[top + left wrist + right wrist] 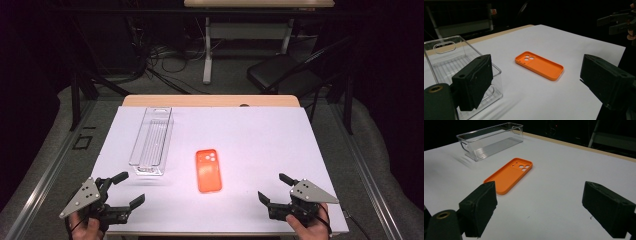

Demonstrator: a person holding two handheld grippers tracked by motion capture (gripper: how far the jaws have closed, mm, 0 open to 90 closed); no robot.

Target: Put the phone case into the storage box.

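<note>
- On the white table (240,130), centre, lies an orange phone case (208,170), open side up, camera holes at the far end.
- Long axis of the case runs roughly 12 to 6 o'clock in the high view, almost square to the near edge.
- Clear plastic bin (151,140) sits at about 10 o'clock from the case, apart from it, long axis also near 12–6, empty.
- Left gripper (125,190) at the near left corner, jaws spread wide, nothing between them; case lies at about 2 o'clock from it, bin's near end at about 12 o'clock, just beyond the jaws.
- Right gripper (276,189) at the near right, jaws also wide apart, empty; case lies at about 10 o'clock from it.
- Both grippers sit apart from the case, neither touching; right looks slightly nearer, hard to call.
- In the right gripper view the case (509,175) lies ahead and left of the jaws, near short end toward them.
- Judgement: likely step is picking up the case, maybe for the bin; jaws would best close across the short width.
</note>
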